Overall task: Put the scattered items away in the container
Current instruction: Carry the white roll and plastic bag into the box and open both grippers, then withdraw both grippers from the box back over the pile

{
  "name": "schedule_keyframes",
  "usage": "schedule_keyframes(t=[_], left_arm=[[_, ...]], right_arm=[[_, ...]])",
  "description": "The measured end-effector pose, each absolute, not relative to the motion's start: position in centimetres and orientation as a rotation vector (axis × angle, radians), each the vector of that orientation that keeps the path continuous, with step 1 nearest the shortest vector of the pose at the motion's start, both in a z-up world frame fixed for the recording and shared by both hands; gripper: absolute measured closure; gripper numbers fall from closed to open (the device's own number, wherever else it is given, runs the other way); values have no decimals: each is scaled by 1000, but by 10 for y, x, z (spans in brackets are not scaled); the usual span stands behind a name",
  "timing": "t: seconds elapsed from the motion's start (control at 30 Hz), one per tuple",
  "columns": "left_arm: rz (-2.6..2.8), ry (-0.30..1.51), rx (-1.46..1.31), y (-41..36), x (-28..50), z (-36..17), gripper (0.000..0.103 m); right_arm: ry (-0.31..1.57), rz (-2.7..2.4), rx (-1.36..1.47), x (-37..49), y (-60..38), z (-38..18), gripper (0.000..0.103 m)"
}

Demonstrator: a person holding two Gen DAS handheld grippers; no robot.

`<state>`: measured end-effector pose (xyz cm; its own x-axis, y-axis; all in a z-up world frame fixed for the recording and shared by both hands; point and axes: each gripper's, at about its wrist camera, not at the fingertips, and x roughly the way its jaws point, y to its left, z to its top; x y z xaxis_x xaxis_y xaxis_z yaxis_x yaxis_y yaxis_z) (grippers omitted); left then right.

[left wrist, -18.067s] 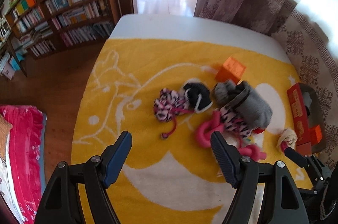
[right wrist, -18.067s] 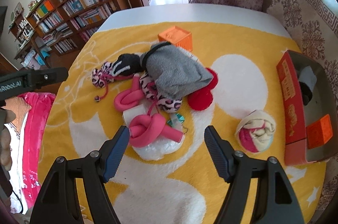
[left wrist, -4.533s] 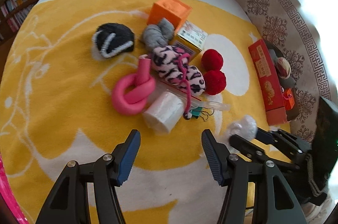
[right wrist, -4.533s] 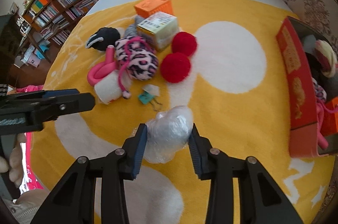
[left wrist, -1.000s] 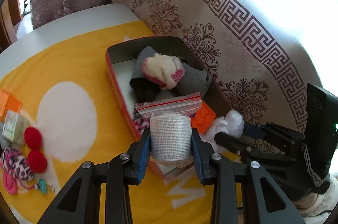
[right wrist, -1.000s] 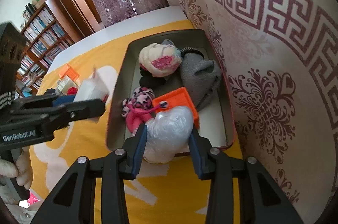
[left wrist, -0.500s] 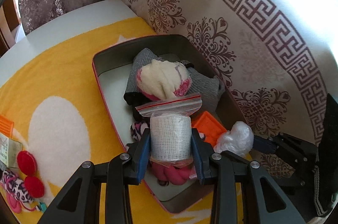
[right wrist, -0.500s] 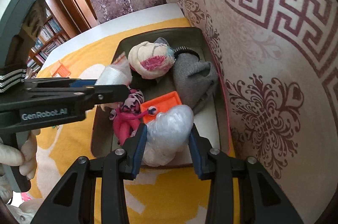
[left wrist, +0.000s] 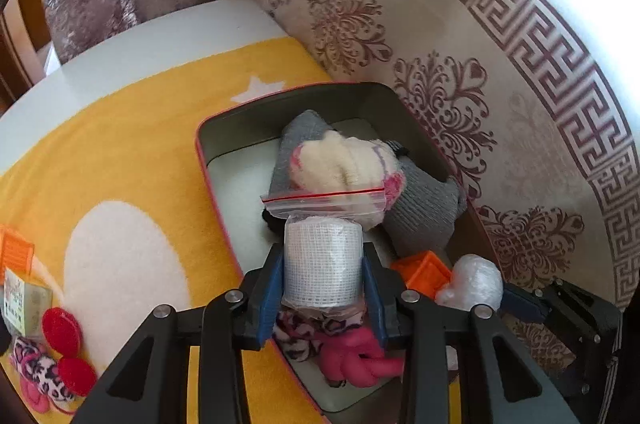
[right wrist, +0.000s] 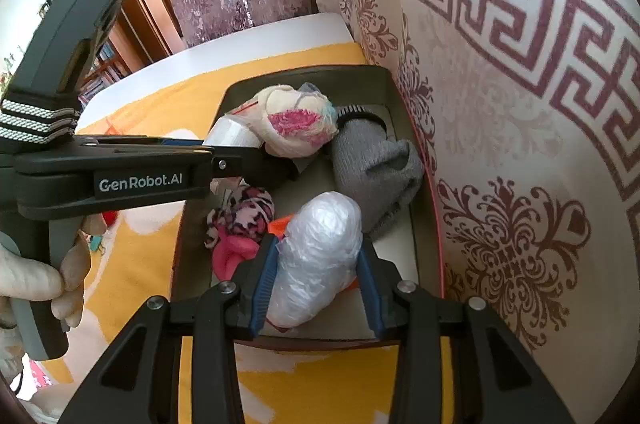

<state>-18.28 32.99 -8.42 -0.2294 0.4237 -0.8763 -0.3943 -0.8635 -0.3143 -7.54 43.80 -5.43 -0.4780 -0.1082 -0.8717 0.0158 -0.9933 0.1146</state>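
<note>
Yellow-and-white blanket (left wrist: 132, 160) covers the bed, patterned curtain (left wrist: 500, 72) hanging along its right edge; the container (left wrist: 208, 160), a red-rimmed tin with a dark inner wall, sits on the blanket's far right, hard against that curtain, so both hands can only approach from the near and left sides. Inside already: grey sock (right wrist: 376, 164) against the right wall, a cream-and-pink sock ball (right wrist: 296, 128) at the far end, a leopard-print piece (right wrist: 244, 212) with a pink foam knot (left wrist: 360, 356) toward the near left, an orange block (left wrist: 424, 268) in the middle. These fill most of the floor, which would explain why both loads are held above the pile rather than set low. Left gripper (left wrist: 323, 276) hangs over the tin's near-left part with a white gauze roll in a zip bag (left wrist: 322, 260) between its blue pads; its jaws are opening, the roll not yet dropped clear, bag top pointing away over the sock ball. Judged: release in progress, aimed at the gap by the left wall. Right gripper (right wrist: 316, 276) is clamped on a crumpled clear plastic bundle (right wrist: 320, 248), poised over the near end of the tin above the orange block, probably waiting its turn. Left on the blanket, far left and well apart from the tin: two red pom-poms (left wrist: 64, 328), a small carton (left wrist: 24, 300), another leopard piece (left wrist: 36, 372). Task roughly half done.
</note>
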Motion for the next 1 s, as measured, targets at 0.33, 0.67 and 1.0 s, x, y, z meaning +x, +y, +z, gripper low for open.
schedule_keyframes(t=[0.33, 0.67, 1.0], left_arm=[[2141, -118, -1507, 307, -165, -64, 59], [2206, -168, -1541, 253, -146, -55, 37], [2226, -242, -1605, 208, -124, -62, 36]], right_arm=[[-135, -2652, 1496, -92, 427, -42, 61], [-187, -2651, 1468, -104, 417, -45, 41], [-197, -2653, 1493, -90, 401, -48, 41]])
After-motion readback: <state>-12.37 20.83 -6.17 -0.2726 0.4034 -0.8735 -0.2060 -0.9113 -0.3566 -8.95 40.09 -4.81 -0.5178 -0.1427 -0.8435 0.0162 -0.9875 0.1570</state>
